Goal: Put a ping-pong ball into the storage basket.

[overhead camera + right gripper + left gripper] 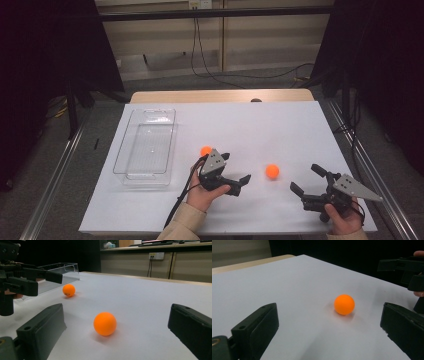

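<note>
Nearest the person, the right tongs [304, 180] rest low at the near right of the white desk [280, 125], jaws spread wide and empty. Left tongs [236, 175], equally open, point right at an orange ball [272, 171] lying free between the two. To catch it cleanly, I would slide in low, jaws astride its middle, closing gently lest it roll. Farther left lie another orange ball [205, 150] and a clear plastic tray [145, 175].

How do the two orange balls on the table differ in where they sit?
The nearer ball lies in the open between the left gripper and right gripper; the far ball sits partly behind the left gripper, closer to the clear tray. Both rest on the white table, ungripped, and look alike.
</note>
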`<state>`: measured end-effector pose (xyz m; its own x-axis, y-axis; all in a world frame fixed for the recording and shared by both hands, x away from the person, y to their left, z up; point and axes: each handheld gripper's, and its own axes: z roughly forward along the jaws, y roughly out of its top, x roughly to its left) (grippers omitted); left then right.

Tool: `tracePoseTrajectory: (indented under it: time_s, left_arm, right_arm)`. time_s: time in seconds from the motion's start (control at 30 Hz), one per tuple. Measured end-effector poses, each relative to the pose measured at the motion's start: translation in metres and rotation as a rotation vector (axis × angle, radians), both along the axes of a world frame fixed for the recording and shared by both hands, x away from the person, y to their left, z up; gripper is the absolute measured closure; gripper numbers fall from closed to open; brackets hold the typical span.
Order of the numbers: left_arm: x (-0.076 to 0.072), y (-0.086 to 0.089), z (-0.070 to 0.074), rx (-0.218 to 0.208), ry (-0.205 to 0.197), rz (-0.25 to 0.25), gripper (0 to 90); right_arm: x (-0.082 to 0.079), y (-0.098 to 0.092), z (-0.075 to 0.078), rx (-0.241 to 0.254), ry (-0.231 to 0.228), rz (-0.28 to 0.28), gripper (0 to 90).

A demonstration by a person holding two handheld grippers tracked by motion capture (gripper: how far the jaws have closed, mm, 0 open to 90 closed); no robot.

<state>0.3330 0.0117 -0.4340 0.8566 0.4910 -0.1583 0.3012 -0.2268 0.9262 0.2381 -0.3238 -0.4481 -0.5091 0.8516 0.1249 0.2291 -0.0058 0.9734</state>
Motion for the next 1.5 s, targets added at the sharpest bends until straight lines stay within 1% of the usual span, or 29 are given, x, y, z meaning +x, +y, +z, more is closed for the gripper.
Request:
tracePoseTrajectory:
  time_s: [0.1,0.17,0.37,0.5,0.63,0.73,0.77,0.83,1.0,1.07,1.23,1.3,1.33,1.37,1.43,1.5]
  left_arm:
    - [0.001,-0.001,0.0,0.006,-0.002,-0.001,1.9]
    - [0.001,-0.002,-0.001,0.005,0.006,-0.003,1.9]
    - [0.001,-0.004,-0.001,0.011,0.002,-0.007,1.9]
    - [0.0,-0.006,0.0,0.006,0.006,-0.014,1.9]
    - [0.001,-0.008,0.0,0.006,0.005,-0.018,1.9]
    - [0.001,-0.009,0.0,0.019,0.007,-0.029,1.9]
    - [0.001,-0.01,-0.001,0.014,0.01,-0.028,1.9]
    - [0.001,-0.01,0.0,0.02,0.008,-0.032,1.9]
    - [0.0,-0.01,0.0,0.021,0.01,-0.035,1.9]
    - [0.001,-0.011,0.0,0.027,0.012,-0.039,1.9]
    - [0.002,-0.015,-0.003,0.027,0.025,-0.039,2.0]
    - [0.003,-0.018,-0.004,0.039,0.023,-0.04,2.0]
    - [0.003,-0.019,-0.004,0.042,0.027,-0.035,2.0]
    - [0.004,-0.02,-0.004,0.046,0.03,-0.04,2.0]
    - [0.005,-0.022,-0.005,0.043,0.037,-0.041,2.0]
    - [0.006,-0.024,-0.005,0.049,0.04,-0.042,2.0]
  right_arm:
    - [0.001,0.0,-0.001,-0.003,0.003,0.002,0.5]
    - [0.001,0.0,-0.001,-0.006,0.002,0.004,0.5]
    - [0.0,0.0,-0.001,0.001,0.002,0.003,0.5]
    - [0.0,-0.001,0.0,-0.004,-0.002,0.004,0.5]
    - [0.0,0.0,0.0,0.002,-0.003,0.001,0.5]
    - [0.0,0.0,0.0,-0.001,0.0,0.001,0.5]
    - [0.0,0.0,0.0,-0.002,0.0,0.002,0.5]
    - [0.001,0.0,-0.001,-0.006,-0.002,0.003,0.5]
    - [0.001,0.002,0.0,-0.004,-0.002,0.007,0.5]
    - [0.001,0.003,0.0,-0.004,-0.001,0.008,0.5]
    - [0.001,0.004,0.001,-0.003,-0.002,0.01,0.5]
    - [0.002,0.004,0.001,0.0,-0.002,0.009,0.5]
    - [0.002,0.004,0.001,-0.001,-0.002,0.01,0.5]
    - [0.002,0.005,0.001,-0.002,-0.002,0.012,0.5]
    - [0.002,0.005,0.001,-0.004,-0.002,0.015,0.5]
    - [0.002,0.006,0.001,-0.002,-0.003,0.017,0.5]
